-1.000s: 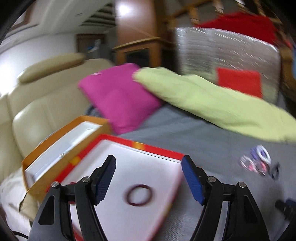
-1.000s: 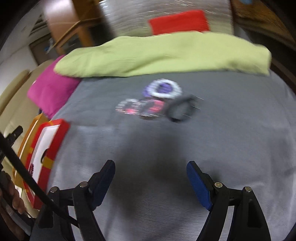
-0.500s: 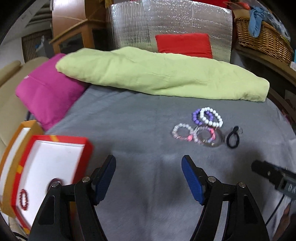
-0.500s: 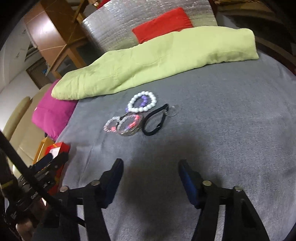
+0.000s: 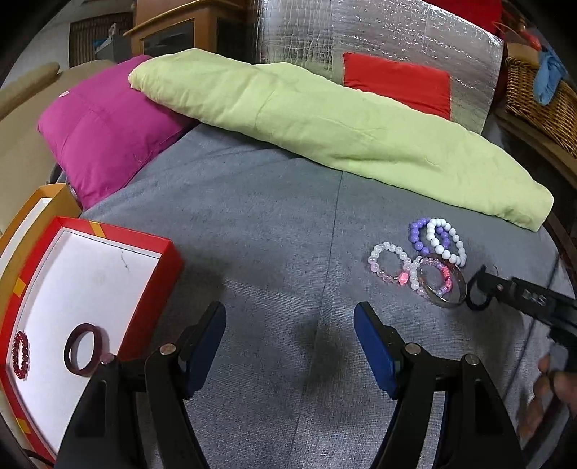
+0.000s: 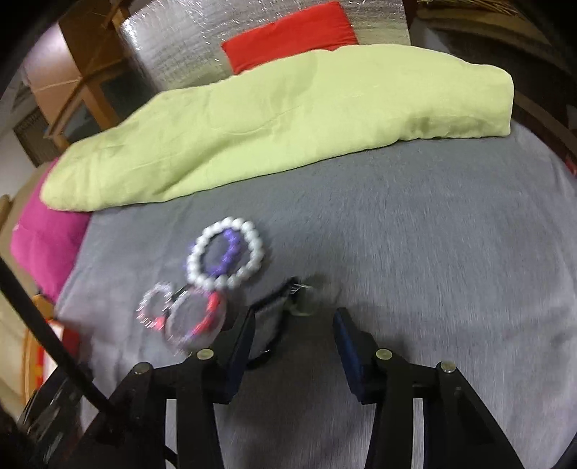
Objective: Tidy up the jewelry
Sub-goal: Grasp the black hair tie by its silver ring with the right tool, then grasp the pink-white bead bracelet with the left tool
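R claw [image 6: 294, 319] closer to black band [image 6: 268, 324], closing | band half-hidden, blurred

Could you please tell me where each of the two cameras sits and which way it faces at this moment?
Left wrist: sits on the left gripper, angled down across the grey bed cover at the red box; its open fingers and a hand show.
Right wrist: sits on the right gripper, angled down at the black loop; its closing fingers straddle it.
Shared: white bead bracelet, green quilt, red cushion.
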Available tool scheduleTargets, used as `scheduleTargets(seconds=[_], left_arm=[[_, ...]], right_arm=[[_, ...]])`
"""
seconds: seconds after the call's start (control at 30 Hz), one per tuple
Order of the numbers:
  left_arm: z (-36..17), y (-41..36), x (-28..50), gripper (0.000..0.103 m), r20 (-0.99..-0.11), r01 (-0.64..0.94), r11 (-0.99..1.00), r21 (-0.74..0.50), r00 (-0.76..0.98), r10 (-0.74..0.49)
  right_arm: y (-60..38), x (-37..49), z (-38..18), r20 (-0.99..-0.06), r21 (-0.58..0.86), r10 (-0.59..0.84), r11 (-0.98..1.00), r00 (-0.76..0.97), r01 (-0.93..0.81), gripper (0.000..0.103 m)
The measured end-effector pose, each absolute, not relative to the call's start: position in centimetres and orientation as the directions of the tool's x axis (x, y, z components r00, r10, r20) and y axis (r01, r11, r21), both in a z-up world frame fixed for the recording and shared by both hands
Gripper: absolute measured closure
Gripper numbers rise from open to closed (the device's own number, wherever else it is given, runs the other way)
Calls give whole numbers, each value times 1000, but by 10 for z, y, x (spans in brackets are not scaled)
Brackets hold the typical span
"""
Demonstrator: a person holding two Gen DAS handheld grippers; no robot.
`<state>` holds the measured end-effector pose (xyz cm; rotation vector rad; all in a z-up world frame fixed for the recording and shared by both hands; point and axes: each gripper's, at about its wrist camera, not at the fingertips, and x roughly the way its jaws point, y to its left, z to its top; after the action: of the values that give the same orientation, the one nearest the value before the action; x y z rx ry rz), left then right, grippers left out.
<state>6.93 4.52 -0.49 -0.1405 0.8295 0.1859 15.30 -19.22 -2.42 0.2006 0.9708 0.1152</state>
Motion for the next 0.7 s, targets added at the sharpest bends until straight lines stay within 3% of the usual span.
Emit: scheduleTargets(seconds=[0.03, 0.13, 0.4, 0.7], left_arm=[[-5, 44, 71, 29, -743, -216, 975, -47, 660, 111], [-6, 43, 74, 29, -738, -206, 978, -37, 665, 112], [-2, 31, 79, 29, -727, -152, 987, -59, 683, 62], [-6, 14, 140, 30, -776, -133, 987, -86, 631, 17]], right_arm=[[-190, 154, -25, -807, 204, 174, 979, 564, -11, 56], [-190, 148, -26, -814, 161, 155, 986, 560, -40, 97], [-227, 105, -21, -783, 289, 269, 956, 560, -56, 97], [-223, 108, -19, -754, 361, 346, 928, 558, -88, 97]])
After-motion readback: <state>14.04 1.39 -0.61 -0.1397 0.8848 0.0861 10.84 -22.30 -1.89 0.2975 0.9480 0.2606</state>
